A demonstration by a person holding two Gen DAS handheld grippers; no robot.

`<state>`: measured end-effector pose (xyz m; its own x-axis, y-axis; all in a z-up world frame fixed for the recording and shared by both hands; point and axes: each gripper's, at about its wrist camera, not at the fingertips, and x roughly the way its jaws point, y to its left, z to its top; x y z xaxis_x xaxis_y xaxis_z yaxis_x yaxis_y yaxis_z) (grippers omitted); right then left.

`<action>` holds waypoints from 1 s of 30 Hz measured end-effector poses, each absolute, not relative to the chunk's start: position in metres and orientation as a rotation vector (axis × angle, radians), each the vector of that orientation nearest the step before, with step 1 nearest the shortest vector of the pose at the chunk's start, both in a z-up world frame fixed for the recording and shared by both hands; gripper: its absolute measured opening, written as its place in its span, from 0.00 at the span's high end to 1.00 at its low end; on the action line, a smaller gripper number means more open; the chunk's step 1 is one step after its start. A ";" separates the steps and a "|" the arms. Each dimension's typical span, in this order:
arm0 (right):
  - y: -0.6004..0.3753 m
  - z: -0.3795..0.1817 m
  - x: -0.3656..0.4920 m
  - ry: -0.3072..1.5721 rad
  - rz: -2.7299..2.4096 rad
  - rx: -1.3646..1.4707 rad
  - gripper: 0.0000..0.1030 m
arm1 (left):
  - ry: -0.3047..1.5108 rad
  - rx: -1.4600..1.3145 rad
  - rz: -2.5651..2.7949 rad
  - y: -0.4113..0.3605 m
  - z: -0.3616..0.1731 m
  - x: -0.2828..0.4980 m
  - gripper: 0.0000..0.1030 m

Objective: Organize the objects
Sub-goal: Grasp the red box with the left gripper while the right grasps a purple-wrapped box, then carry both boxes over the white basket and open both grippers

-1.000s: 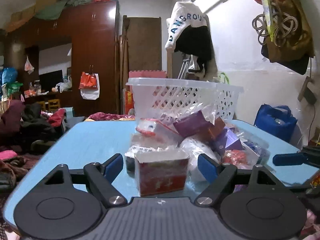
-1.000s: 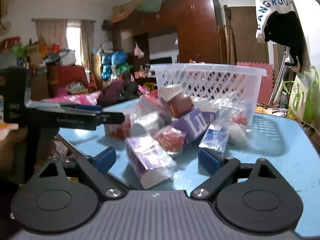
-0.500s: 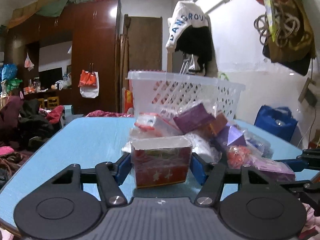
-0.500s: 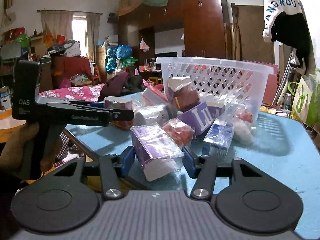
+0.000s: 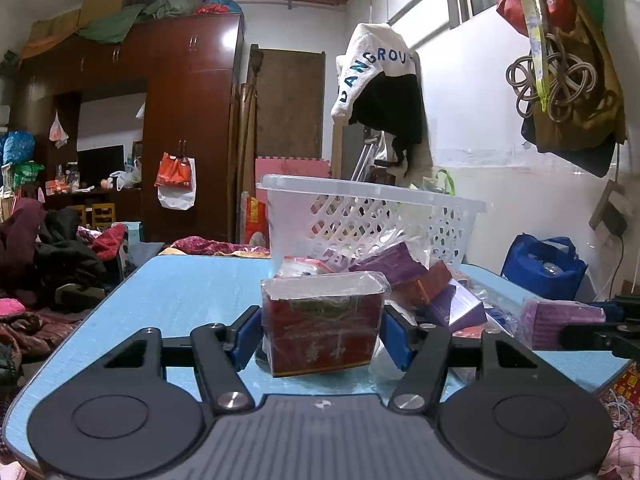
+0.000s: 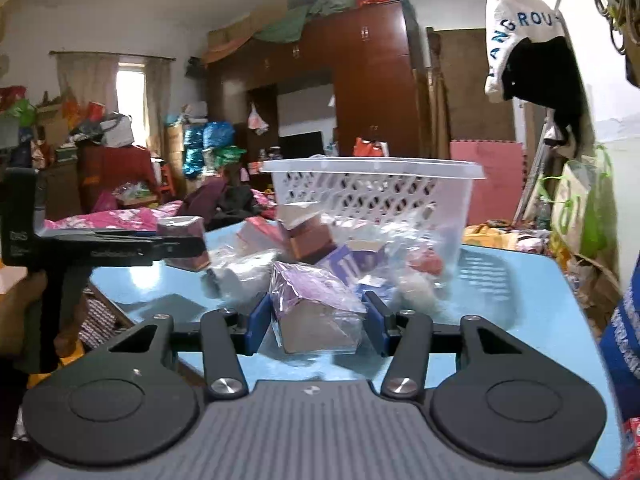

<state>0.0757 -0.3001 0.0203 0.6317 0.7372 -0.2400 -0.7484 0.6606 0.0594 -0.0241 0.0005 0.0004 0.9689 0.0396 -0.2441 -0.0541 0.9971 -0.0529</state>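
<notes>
My left gripper (image 5: 322, 336) is shut on a red box wrapped in clear plastic (image 5: 320, 328) and holds it just above the blue table (image 5: 180, 300). My right gripper (image 6: 316, 324) is shut on a purple wrapped box (image 6: 316, 316), lifted off the table (image 6: 520, 300). A white lattice basket (image 5: 372, 220) stands behind a pile of wrapped boxes (image 5: 420, 280); it also shows in the right wrist view (image 6: 372, 192). The left gripper with its red box (image 6: 186, 240) shows at the left of the right wrist view. The purple box (image 5: 560, 320) shows at the right of the left wrist view.
A blue bag (image 5: 544, 264) sits beyond the table's right edge. Clothes and clutter (image 5: 48, 256) lie past the left edge. Hanging garments (image 5: 380, 92) and bags (image 5: 572, 80) are on the wall behind. The pile (image 6: 360, 256) lies in front of the basket.
Both grippers closed from open onto their boxes: left on the red box, right on the purple box. Both boxes have since risen a little off the table.
</notes>
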 end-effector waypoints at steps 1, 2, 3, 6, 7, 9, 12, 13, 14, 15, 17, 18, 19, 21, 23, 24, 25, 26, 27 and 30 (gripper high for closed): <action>-0.300 0.020 0.077 0.255 0.851 -0.041 0.48 | 0.242 -0.060 0.044 0.001 0.001 -0.025 0.36; -0.302 0.020 0.078 0.255 0.851 -0.036 0.48 | 0.237 -0.059 0.040 0.001 0.001 -0.025 0.36; -0.303 0.021 0.079 0.255 0.849 -0.031 0.48 | 0.232 -0.057 0.038 0.001 0.002 -0.026 0.36; -0.309 0.024 0.081 0.245 0.840 -0.016 0.49 | 0.211 -0.061 0.033 0.001 0.006 -0.030 0.36; -0.311 0.025 0.082 0.241 0.836 -0.012 0.49 | 0.206 -0.062 0.031 0.002 0.007 -0.030 0.36; -0.315 0.027 0.084 0.234 0.832 0.004 0.49 | 0.199 -0.067 0.025 0.003 0.009 -0.031 0.36; -0.321 0.029 0.089 0.231 0.828 0.032 0.49 | 0.196 -0.078 0.013 0.005 0.010 -0.031 0.36; -0.322 0.031 0.091 0.229 0.828 0.040 0.49 | 0.196 -0.082 0.005 0.005 0.012 -0.030 0.36; -0.324 0.035 0.093 0.223 0.828 0.048 0.49 | 0.196 -0.087 -0.007 0.006 0.014 -0.029 0.36; -0.325 0.042 0.096 0.211 0.832 0.058 0.49 | 0.190 -0.094 -0.025 0.006 0.021 -0.026 0.36; -0.322 0.061 0.105 0.170 0.825 0.058 0.49 | 0.162 -0.085 -0.047 0.003 0.040 -0.019 0.36; -0.319 0.073 0.111 0.151 0.819 0.049 0.50 | 0.141 -0.068 -0.057 0.001 0.057 -0.010 0.36; -0.315 0.083 0.116 0.137 0.814 0.049 0.50 | 0.128 -0.062 -0.063 -0.002 0.069 -0.003 0.36; -0.302 0.109 0.134 0.109 0.798 0.037 0.50 | 0.114 -0.074 -0.078 -0.005 0.098 0.019 0.36; -0.287 0.129 0.154 0.104 0.778 0.020 0.50 | 0.132 -0.081 -0.092 -0.009 0.124 0.052 0.36; -0.279 0.137 0.165 0.112 0.770 0.007 0.50 | 0.143 -0.082 -0.086 -0.012 0.132 0.066 0.36; -0.271 0.143 0.176 0.118 0.756 -0.003 0.50 | 0.168 -0.086 -0.073 -0.014 0.139 0.084 0.36; -0.262 0.148 0.190 0.139 0.738 -0.020 0.50 | 0.197 -0.092 -0.063 -0.015 0.144 0.103 0.36; -0.256 0.150 0.200 0.160 0.731 -0.026 0.50 | 0.214 -0.100 -0.054 -0.016 0.145 0.116 0.36; -0.241 0.146 0.224 0.207 0.713 -0.058 0.49 | 0.283 -0.113 -0.041 -0.018 0.139 0.149 0.35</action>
<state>0.2237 -0.2413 0.1460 0.7370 0.6431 -0.2080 -0.6545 0.7558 0.0180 0.1491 -0.0182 0.1395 0.9595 -0.0566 -0.2761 0.0250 0.9928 -0.1168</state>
